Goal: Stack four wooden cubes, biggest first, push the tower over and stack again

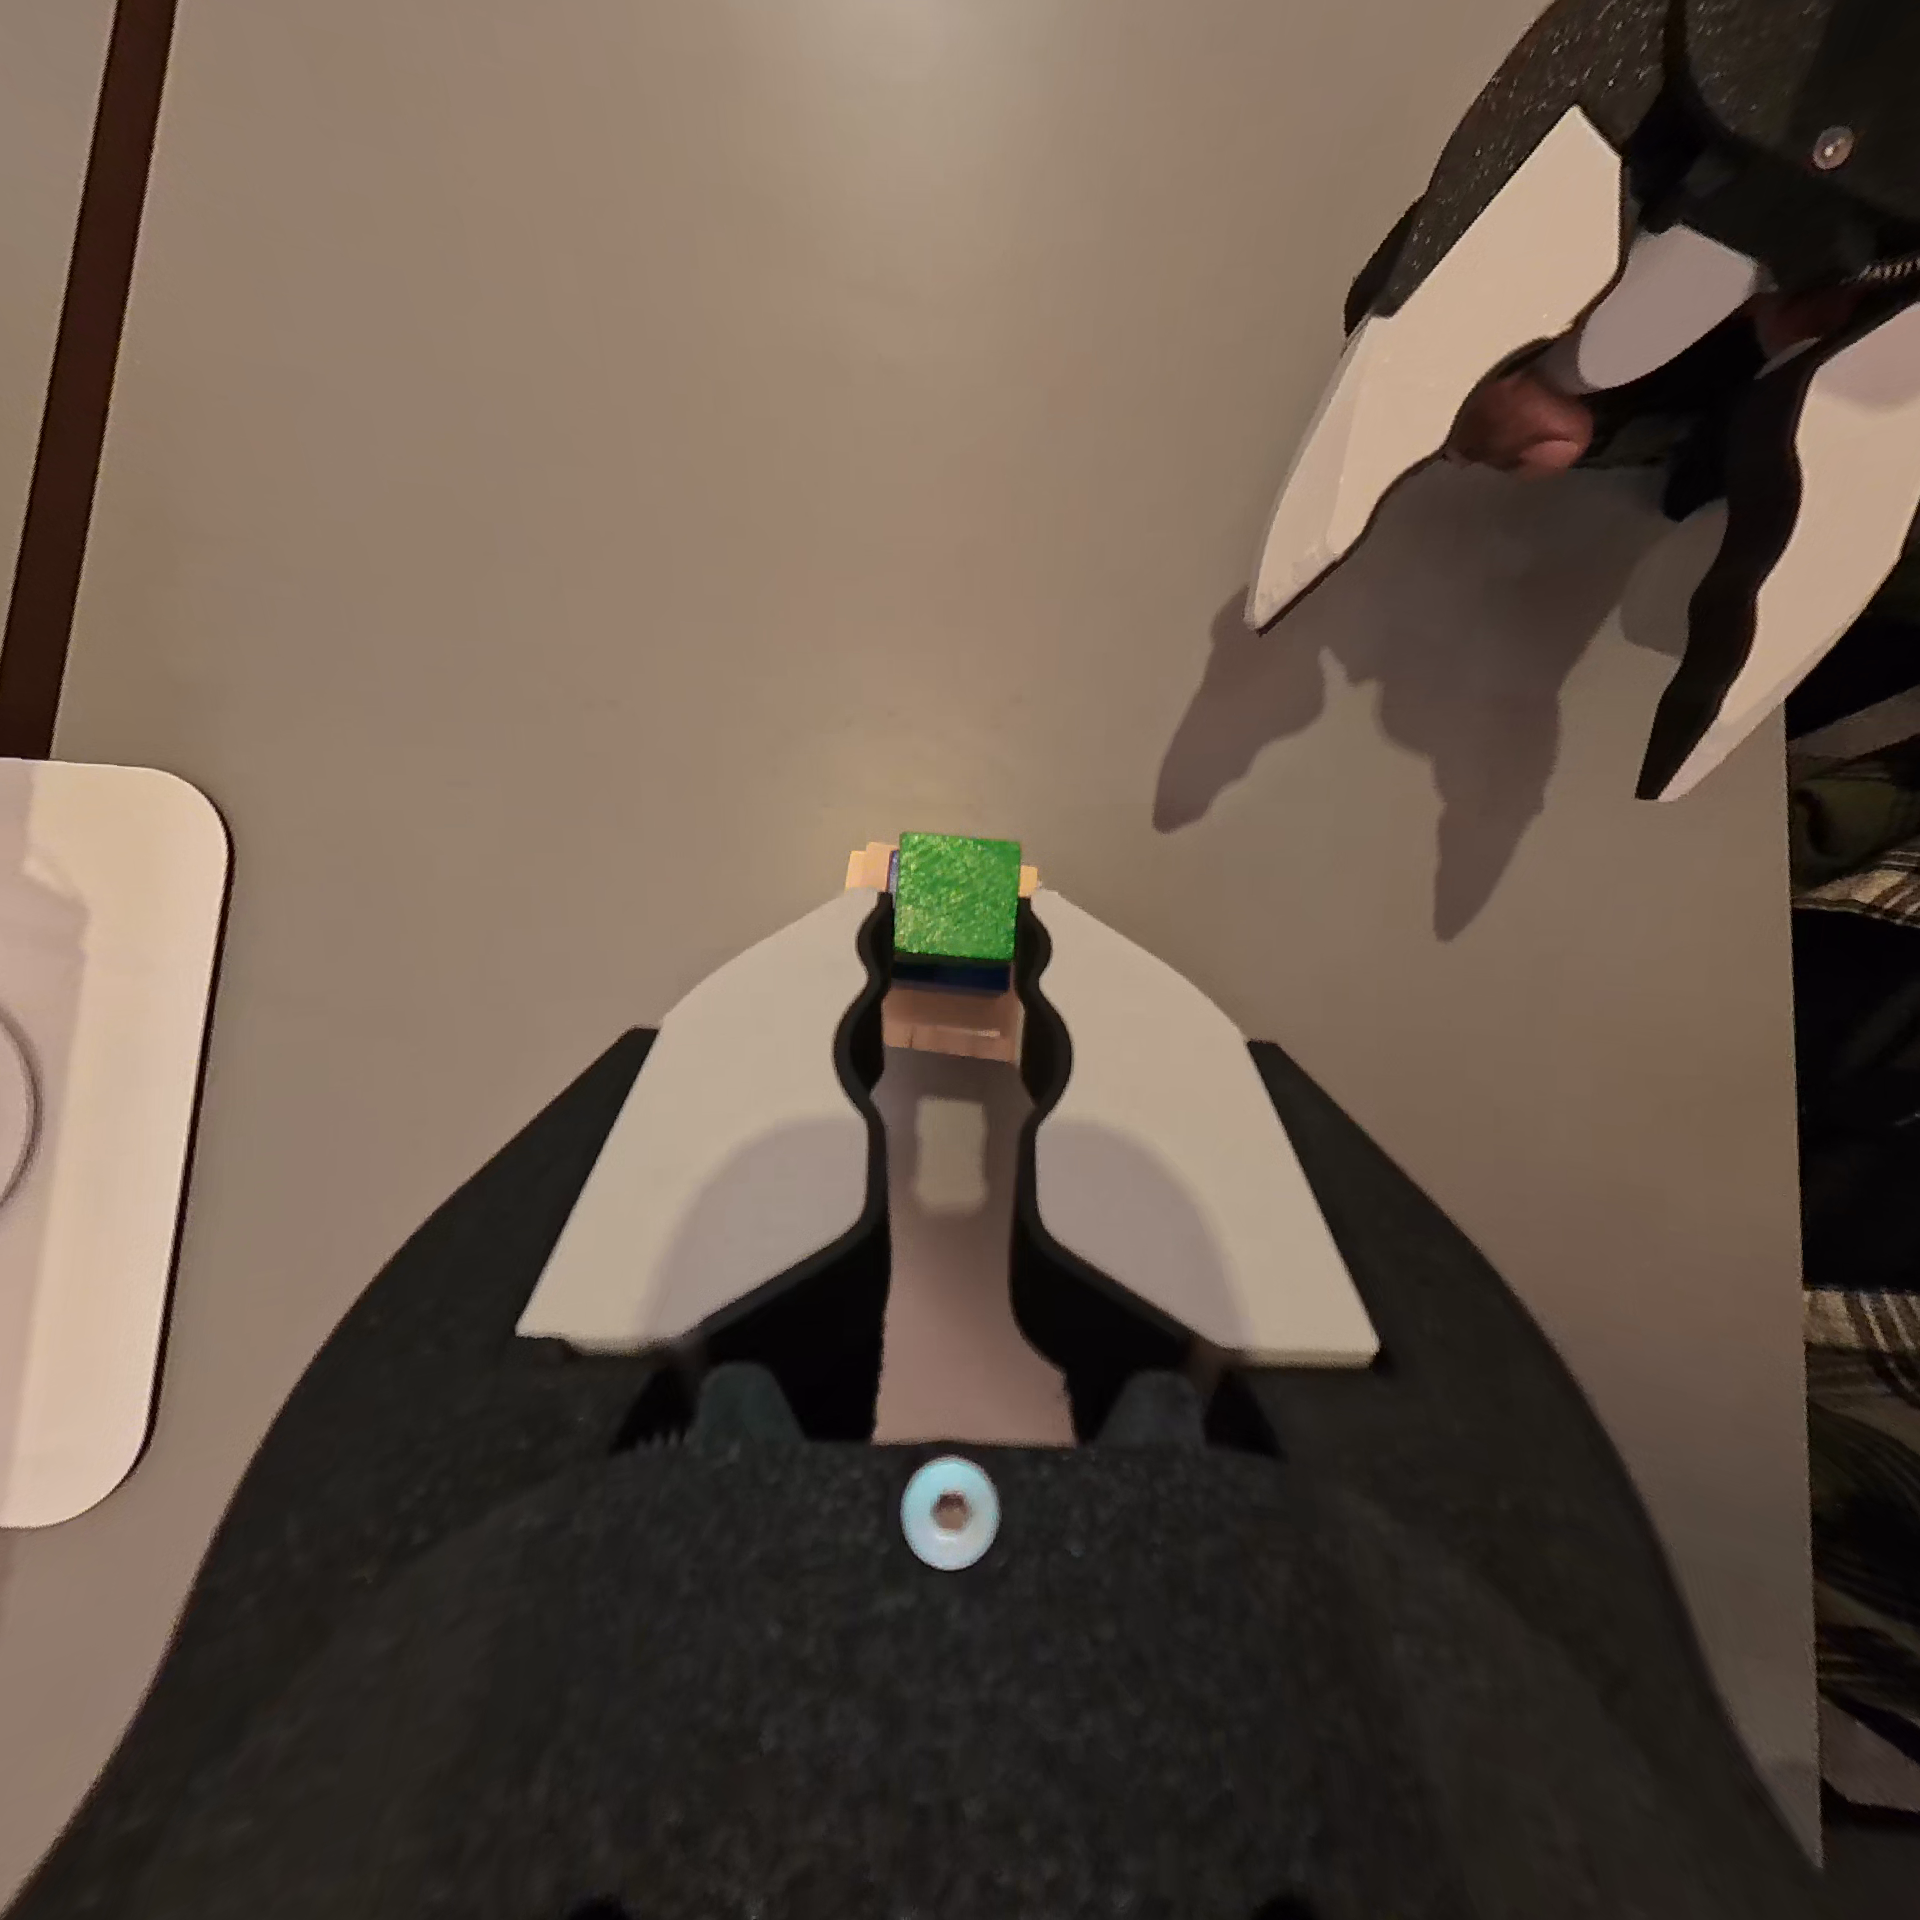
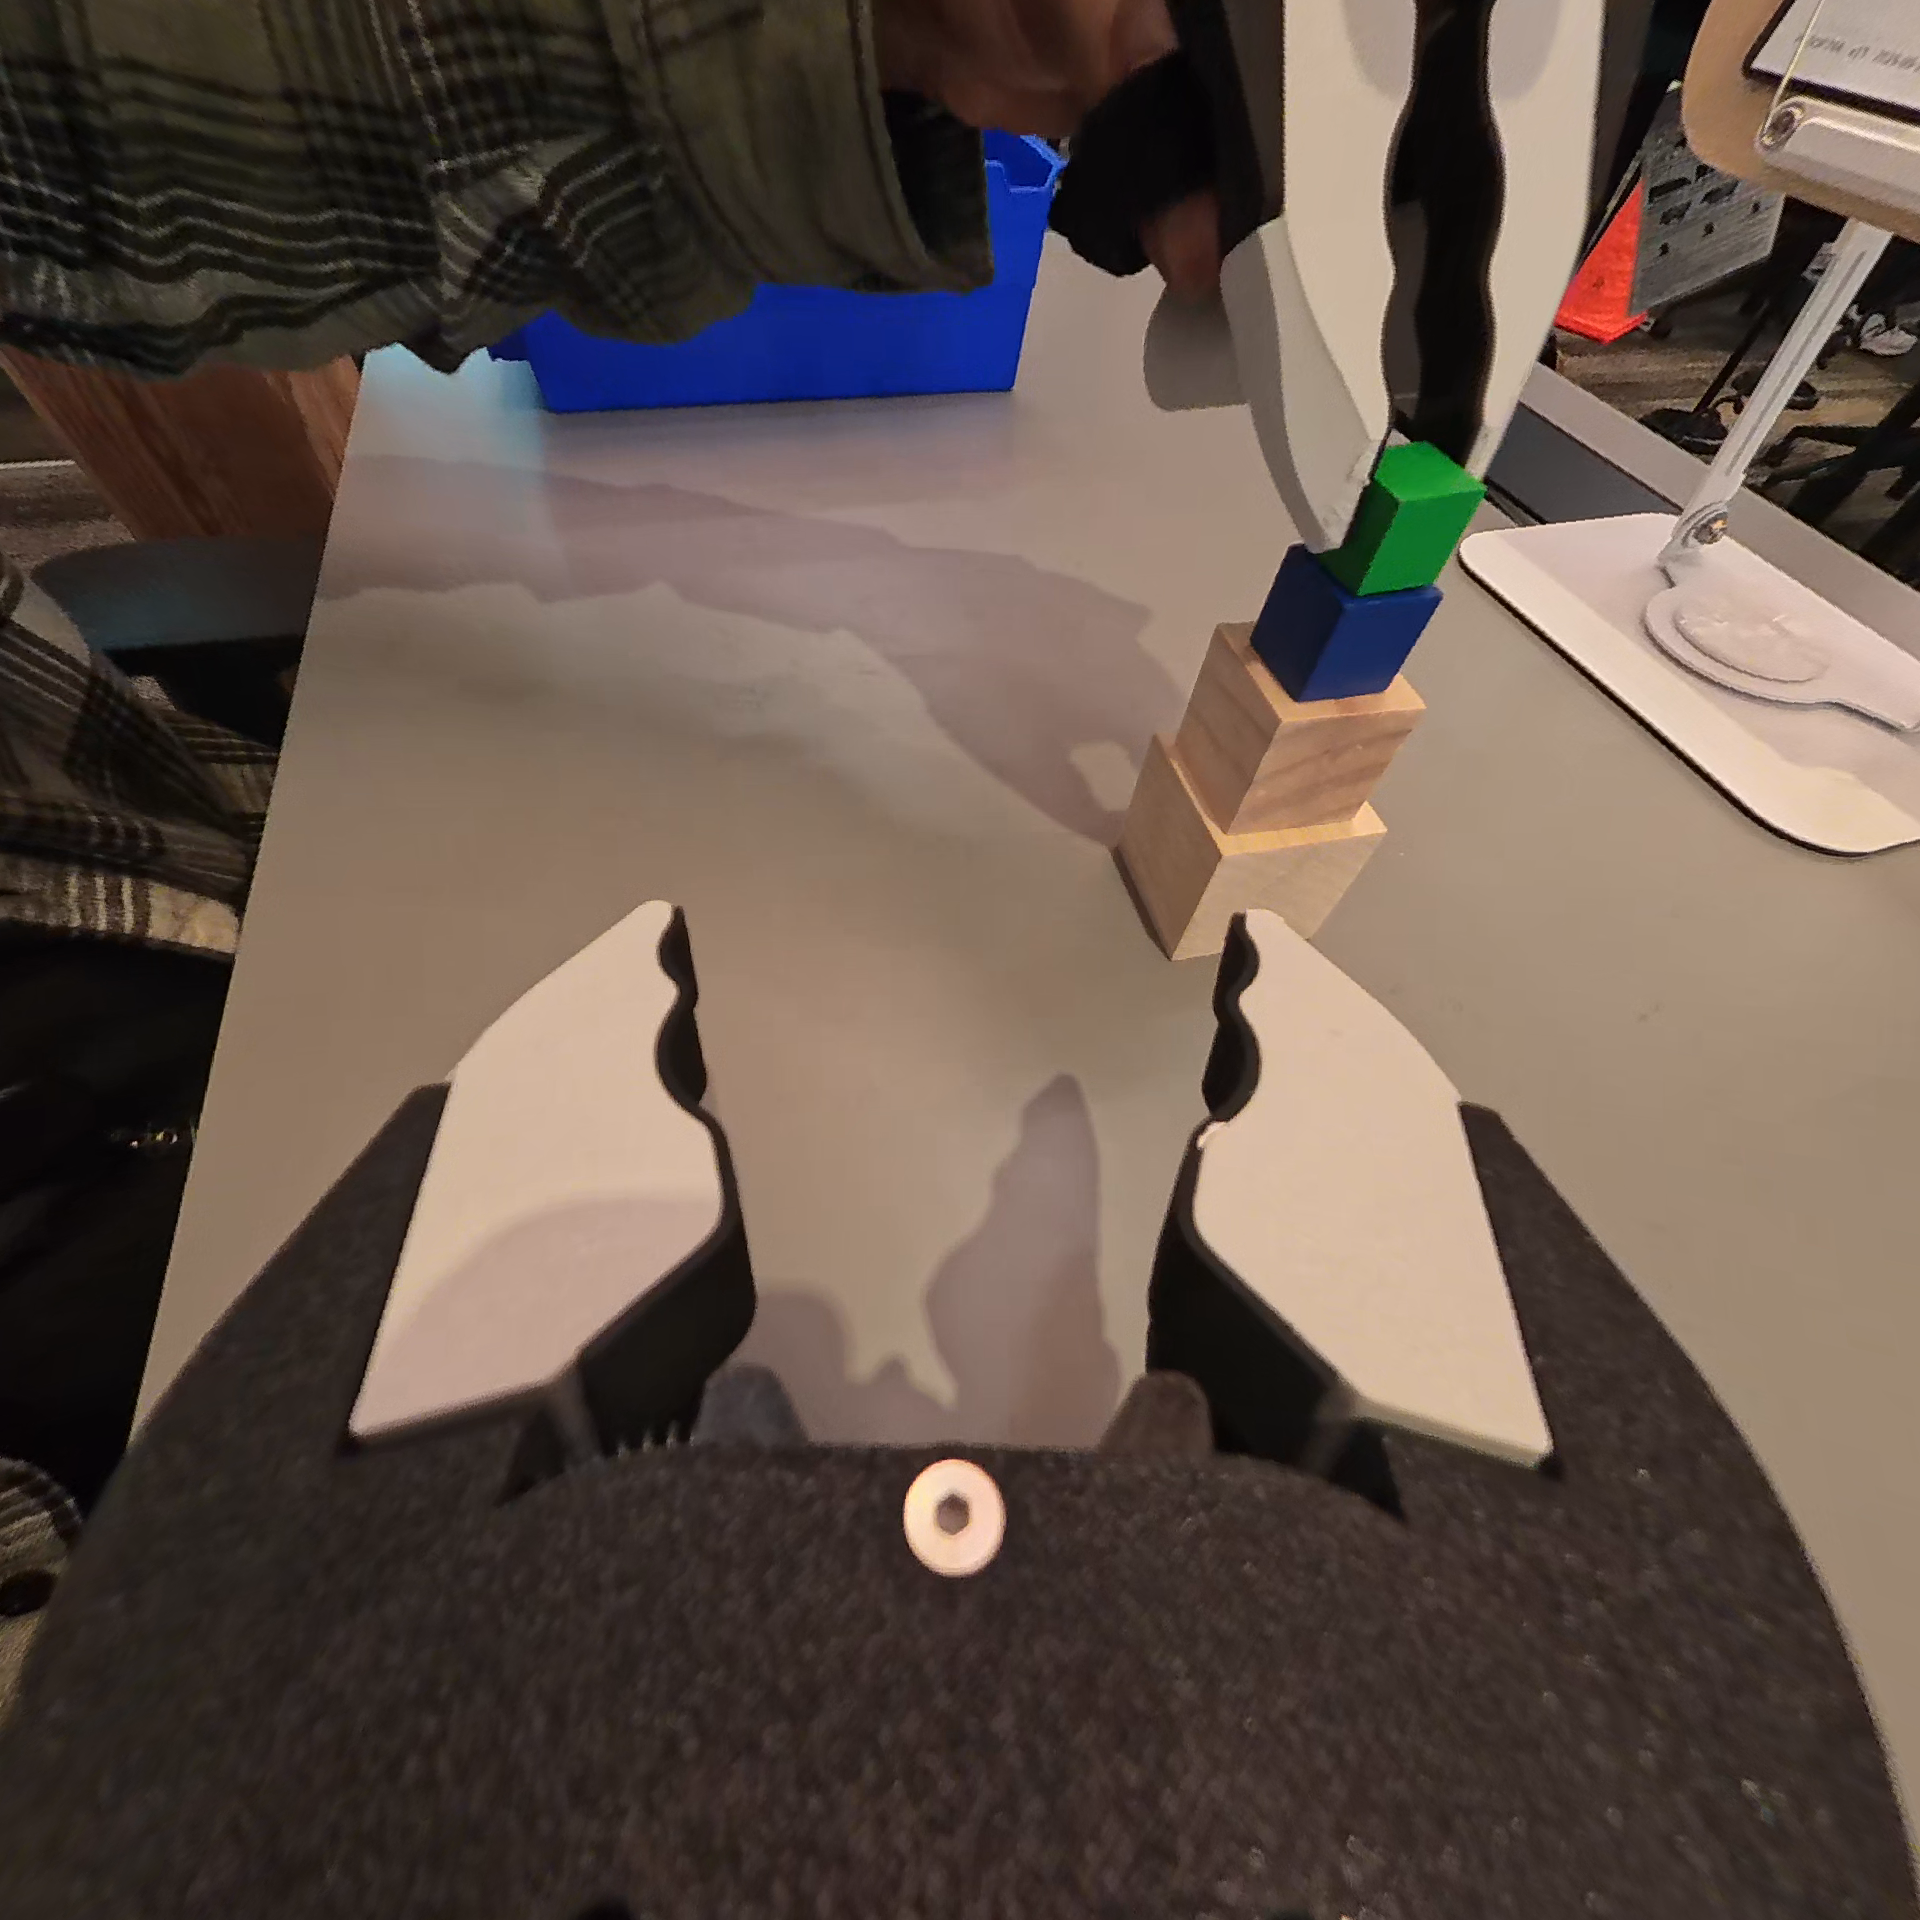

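Observation:
A tower of four cubes stands on the grey table [image 2: 727,727]: a big plain wooden cube [image 2: 1247,873] at the bottom, a smaller plain cube [image 2: 1299,748], a blue cube [image 2: 1340,634], and a green cube [image 2: 1413,530] on top. My left gripper [image 1: 954,909] points straight down over the tower, shut on the green cube [image 1: 956,894], which rests on the blue one. It also shows in the right wrist view [image 2: 1418,468]. My right gripper [image 2: 956,935] is open and empty, low over the table just in front of the tower; it shows in the left wrist view [image 1: 1455,707].
A blue bin [image 2: 790,343] sits at the table's far end. A white stand base [image 2: 1683,665] lies to the right of the tower, also seen in the left wrist view [image 1: 104,1143]. A person's plaid sleeve [image 2: 416,166] reaches over the table.

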`<state>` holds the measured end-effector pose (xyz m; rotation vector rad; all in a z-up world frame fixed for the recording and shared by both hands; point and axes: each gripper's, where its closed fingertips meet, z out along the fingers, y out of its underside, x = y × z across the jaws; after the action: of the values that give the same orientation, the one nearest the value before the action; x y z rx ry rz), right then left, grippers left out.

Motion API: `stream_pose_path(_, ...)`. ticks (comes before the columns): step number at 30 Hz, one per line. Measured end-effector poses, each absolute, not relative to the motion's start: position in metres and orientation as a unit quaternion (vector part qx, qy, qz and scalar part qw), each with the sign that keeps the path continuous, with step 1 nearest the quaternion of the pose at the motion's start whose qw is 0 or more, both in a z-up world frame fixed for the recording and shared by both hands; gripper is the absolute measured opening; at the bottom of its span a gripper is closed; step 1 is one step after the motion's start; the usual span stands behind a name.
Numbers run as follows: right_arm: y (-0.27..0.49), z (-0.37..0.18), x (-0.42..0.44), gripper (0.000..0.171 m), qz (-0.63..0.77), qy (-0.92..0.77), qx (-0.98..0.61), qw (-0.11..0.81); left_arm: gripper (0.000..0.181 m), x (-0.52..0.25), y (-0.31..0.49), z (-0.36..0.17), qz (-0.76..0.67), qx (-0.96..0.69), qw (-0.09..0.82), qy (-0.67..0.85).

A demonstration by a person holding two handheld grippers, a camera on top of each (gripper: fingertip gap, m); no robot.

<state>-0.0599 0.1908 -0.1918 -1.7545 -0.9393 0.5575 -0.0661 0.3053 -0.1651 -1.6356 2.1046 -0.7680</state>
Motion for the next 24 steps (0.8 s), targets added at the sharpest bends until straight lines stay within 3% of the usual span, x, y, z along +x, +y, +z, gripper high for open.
stream_pose_path(24,0.1910,-0.1917,-0.0585,0.096,0.231,-0.389,-0.730,0.512,0.024,-0.0669,0.3063,-0.1677,-0.271,-0.576,0.179,0.750)
